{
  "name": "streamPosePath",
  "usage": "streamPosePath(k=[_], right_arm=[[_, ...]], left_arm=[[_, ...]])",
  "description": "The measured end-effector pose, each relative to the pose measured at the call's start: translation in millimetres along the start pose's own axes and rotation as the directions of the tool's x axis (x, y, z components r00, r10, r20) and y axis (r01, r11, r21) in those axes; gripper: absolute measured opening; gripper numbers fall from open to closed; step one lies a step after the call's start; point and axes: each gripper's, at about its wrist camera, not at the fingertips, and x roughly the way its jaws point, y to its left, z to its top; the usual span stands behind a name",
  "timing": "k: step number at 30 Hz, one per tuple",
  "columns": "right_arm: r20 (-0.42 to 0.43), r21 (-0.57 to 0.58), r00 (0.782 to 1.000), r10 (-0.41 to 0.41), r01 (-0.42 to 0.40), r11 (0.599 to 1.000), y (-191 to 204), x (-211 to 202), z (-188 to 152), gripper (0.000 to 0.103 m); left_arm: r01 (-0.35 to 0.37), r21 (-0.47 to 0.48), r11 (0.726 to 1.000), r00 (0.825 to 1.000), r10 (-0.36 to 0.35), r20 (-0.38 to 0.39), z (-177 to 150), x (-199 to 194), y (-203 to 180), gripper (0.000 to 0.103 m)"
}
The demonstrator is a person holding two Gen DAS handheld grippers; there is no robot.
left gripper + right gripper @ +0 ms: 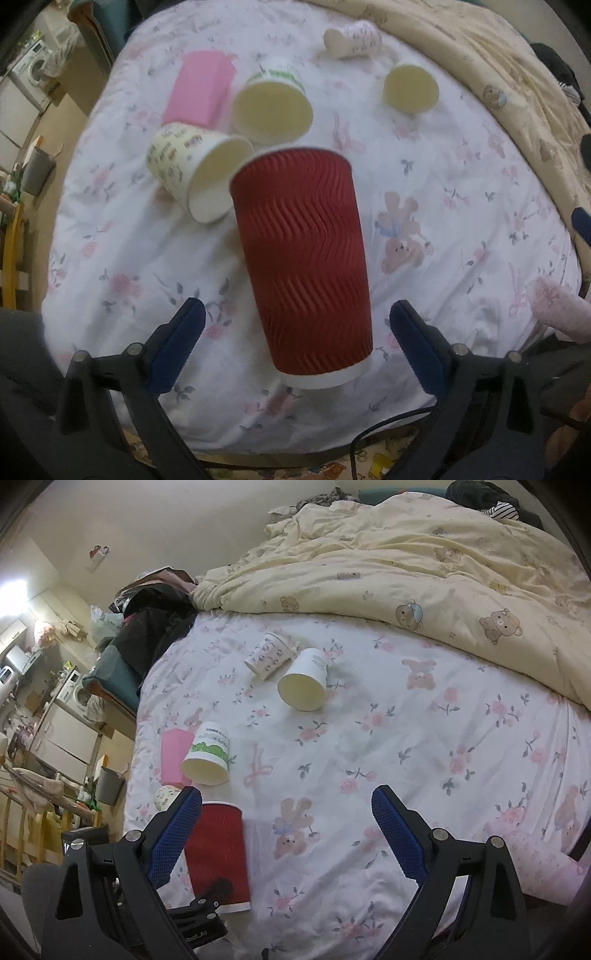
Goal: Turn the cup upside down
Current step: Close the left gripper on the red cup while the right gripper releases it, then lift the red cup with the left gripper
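A red ribbed paper cup (303,254) lies between the open fingers of my left gripper (295,325), its white base end toward the camera and its wide end away; the image is blurred and the pads do not touch it. It also shows in the right wrist view (218,853), low left, beside my right gripper's left finger. My right gripper (286,812) is open and empty above the floral bedsheet (369,738). Part of the left gripper (207,904) shows at the red cup's base.
Other paper cups lie on their sides on the sheet: a patterned one (192,173), a green-printed one (273,103), a plain one (410,88), a small flowered one (354,38). A pink box (201,90) lies behind. A yellow bear duvet (424,576) covers the far side. Bed edge at left.
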Motion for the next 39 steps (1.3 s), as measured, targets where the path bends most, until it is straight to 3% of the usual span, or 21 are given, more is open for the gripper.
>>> streamPosePath(k=[5, 6, 7, 8, 14, 24, 29, 39], right_arm=[[-0.008, 0.008, 1.000, -0.001, 0.002, 1.000, 0, 4, 0, 0.096], [-0.008, 0.004, 1.000, -0.002, 0.002, 1.000, 1, 4, 0, 0.096], [-0.006, 0.002, 1.000, -0.003, 0.003, 1.000, 2, 4, 0, 0.096], [-0.005, -0.003, 1.000, -0.007, 0.007, 1.000, 2, 4, 0, 0.096], [-0.013, -0.007, 1.000, -0.013, 0.013, 1.000, 1, 6, -1, 0.096], [-0.022, -0.040, 1.000, 0.021, -0.022, 0.999, 14, 9, -3, 0.096], [-0.025, -0.072, 0.999, 0.023, -0.025, 0.997, 22, 10, -5, 0.096], [-0.017, -0.098, 0.999, 0.040, -0.041, 0.994, 35, 13, -10, 0.096]], left_arm=[[-0.008, 0.019, 1.000, 0.999, 0.009, -0.039, -1, 14, -3, 0.096], [-0.007, 0.032, 0.999, 0.999, 0.009, -0.045, -2, 17, -5, 0.090], [0.010, 0.049, 0.999, 0.999, -0.007, -0.052, -2, 20, -7, 0.075], [0.023, 0.061, 0.998, 0.998, -0.019, -0.063, -1, 22, -8, 0.069], [0.046, 0.096, 0.994, 0.999, -0.044, -0.031, -3, 9, -9, 0.066], [0.111, 0.127, 0.986, 0.993, -0.117, 0.036, 2, -44, 10, 0.066], [0.072, 0.151, 0.986, 0.990, -0.089, 0.110, 5, -66, 34, 0.066], [0.059, 0.101, 0.993, 0.979, -0.077, 0.191, 29, -84, 87, 0.066]])
